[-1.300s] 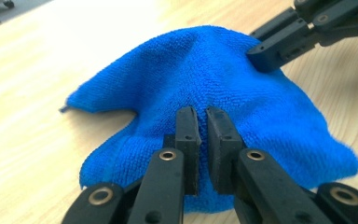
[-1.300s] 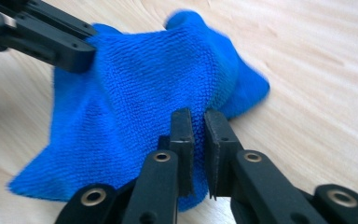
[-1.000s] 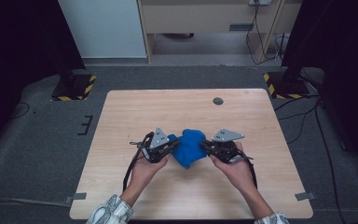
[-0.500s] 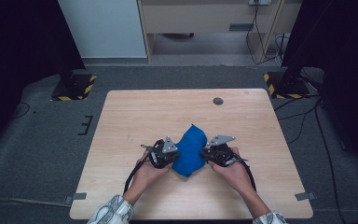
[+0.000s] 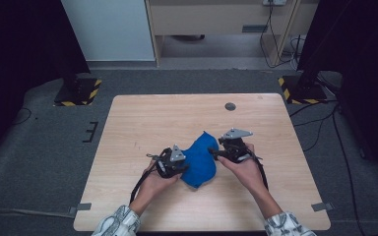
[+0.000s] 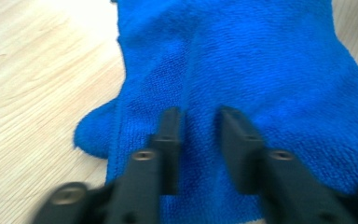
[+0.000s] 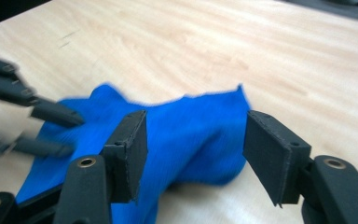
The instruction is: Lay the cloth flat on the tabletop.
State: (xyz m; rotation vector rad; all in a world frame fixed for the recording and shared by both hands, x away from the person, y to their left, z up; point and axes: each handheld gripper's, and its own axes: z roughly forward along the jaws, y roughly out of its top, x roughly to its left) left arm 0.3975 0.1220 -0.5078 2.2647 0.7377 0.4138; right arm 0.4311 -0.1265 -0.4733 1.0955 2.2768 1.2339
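A crumpled blue cloth (image 5: 201,160) lies on the wooden table (image 5: 177,118), between my two hands. My left gripper (image 5: 182,167) rests at its left edge. In the left gripper view its jaws (image 6: 200,116) stand a little apart over the cloth (image 6: 261,60), with a fold running between them; they have just been opening. My right gripper (image 5: 213,153) is at the cloth's right edge. Its jaws (image 7: 196,119) have just been opening too and now stand wide, clear of the cloth (image 7: 186,144) beyond them. The left gripper (image 7: 74,135) faces them from across the cloth.
A small dark round mark (image 5: 230,106) sits near the table's far edge. Black stands with yellow-and-black striped bases (image 5: 78,91) (image 5: 300,88) flank the table's far corners. Cables (image 5: 325,128) trail over the grey floor at the right. Bare tabletop surrounds the cloth.
The cloth, held up between both grippers a second ago, has come down onto the table. Both pairs of jaws have opened and let it go. The right gripper has drawn slightly away.
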